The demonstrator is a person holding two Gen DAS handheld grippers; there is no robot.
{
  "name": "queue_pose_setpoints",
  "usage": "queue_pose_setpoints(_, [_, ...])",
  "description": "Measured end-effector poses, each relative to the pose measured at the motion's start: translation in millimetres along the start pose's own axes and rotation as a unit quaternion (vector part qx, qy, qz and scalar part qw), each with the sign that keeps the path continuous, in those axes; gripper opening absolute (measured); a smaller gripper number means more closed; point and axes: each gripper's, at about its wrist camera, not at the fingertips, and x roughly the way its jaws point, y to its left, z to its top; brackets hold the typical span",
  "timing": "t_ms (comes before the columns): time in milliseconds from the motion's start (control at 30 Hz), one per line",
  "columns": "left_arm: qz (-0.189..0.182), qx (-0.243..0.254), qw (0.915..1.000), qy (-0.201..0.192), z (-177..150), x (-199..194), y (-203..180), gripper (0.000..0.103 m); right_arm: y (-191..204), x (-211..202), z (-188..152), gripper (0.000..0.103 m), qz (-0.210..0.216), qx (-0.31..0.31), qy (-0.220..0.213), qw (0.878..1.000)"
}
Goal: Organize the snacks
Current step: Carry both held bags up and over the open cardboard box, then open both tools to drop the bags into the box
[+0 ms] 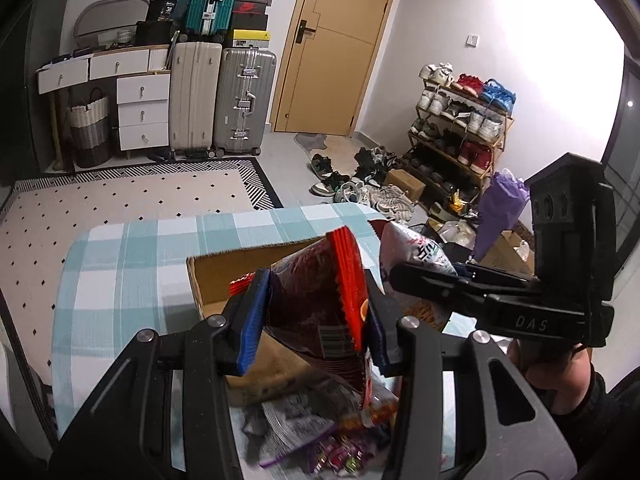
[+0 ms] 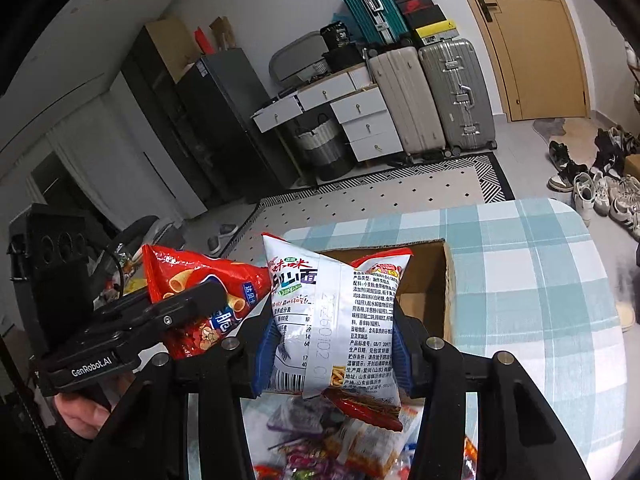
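My left gripper (image 1: 312,320) is shut on a red snack bag (image 1: 320,292), held upright in front of the open cardboard box (image 1: 208,276). My right gripper (image 2: 332,344) is shut on a white noodle snack bag (image 2: 336,312), held upright before the same cardboard box (image 2: 448,276). In the left wrist view the right gripper (image 1: 404,276) comes in from the right with the white bag (image 1: 408,252). In the right wrist view the left gripper (image 2: 216,296) comes in from the left with the red bag (image 2: 188,272). Several loose snack packs (image 1: 312,440) lie below both grippers.
The box and snacks rest on a table with a teal checked cloth (image 1: 132,264), also shown in the right wrist view (image 2: 532,272). Beyond are a patterned rug (image 1: 120,200), suitcases (image 1: 224,100), white drawers (image 1: 140,112), a shoe rack (image 1: 460,132) and a door (image 1: 340,40).
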Motion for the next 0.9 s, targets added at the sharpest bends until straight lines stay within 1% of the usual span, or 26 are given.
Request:
queue_pose_setpoints(200, [0.000,-0.003,0.9996,0.028,6.5,51.4,12.8,0.040,-8.8,36.0,8.4,0.048,-0.023,-0.009,0.018,1.000])
queue_pose_setpoints(400, [0.006,-0.014,0.9989,0.045,-3.8,96.1,31.1,0.040,-25.8,71.4,1.0,0.048,-0.043,-0.010,0.043,0.998])
queue_pose_setpoints(567, [0.006,-0.029,0.9981,0.054,-10.7,124.5,48.2,0.041,-38.7,91.0,-3.0,0.049,-0.055,-0.009,0.050,0.997])
queue_pose_setpoints(600, [0.007,-0.029,0.9977,0.061,-11.5,131.9,50.9,0.041,-40.7,95.7,-3.3,0.049,-0.057,-0.011,0.054,0.997])
queue_pose_setpoints(633, [0.015,-0.028,0.9974,0.065,-12.1,136.0,52.4,0.043,-42.0,98.5,-3.5,0.049,-0.057,-0.013,0.057,0.997])
queue_pose_setpoints(667, [0.029,-0.027,0.9968,0.070,-12.3,140.4,54.1,0.049,-42.6,101.0,-4.3,0.051,-0.059,-0.016,0.061,0.996])
queue_pose_setpoints(700, [0.035,-0.029,0.9965,0.070,-12.5,142.4,56.1,0.052,-43.9,102.4,-4.9,0.053,-0.063,-0.017,0.061,0.996])
queue_pose_setpoints(733, [0.037,-0.033,0.9965,0.068,-12.6,140.9,56.3,0.058,-45.2,102.3,-5.3,0.054,-0.065,-0.018,0.058,0.996])
queue_pose_setpoints(767, [0.038,-0.037,0.9965,0.065,-12.6,138.4,57.6,0.064,-46.6,100.5,-5.7,0.057,-0.066,-0.018,0.053,0.996])
queue_pose_setpoints(800, [0.041,-0.040,0.9965,0.061,-12.5,135.9,59.1,0.068,-48.8,96.4,-6.0,0.064,-0.067,-0.018,0.040,0.997])
queue_pose_setpoints(833, [0.049,-0.043,0.9962,0.057,-11.7,132.6,60.7,0.078,-50.8,93.1,-5.8,0.068,-0.069,-0.017,0.032,0.997])
queue_pose_setpoints(867, [0.052,-0.045,0.9963,0.053,-11.3,129.5,61.0,0.081,-53.1,89.6,-5.6,0.074,-0.063,-0.014,0.025,0.998])
queue_pose_setpoints(900, [0.051,-0.046,0.9965,0.048,-10.8,125.6,61.4,0.081,-53.8,86.5,-5.4,0.077,-0.058,-0.012,0.021,0.998])
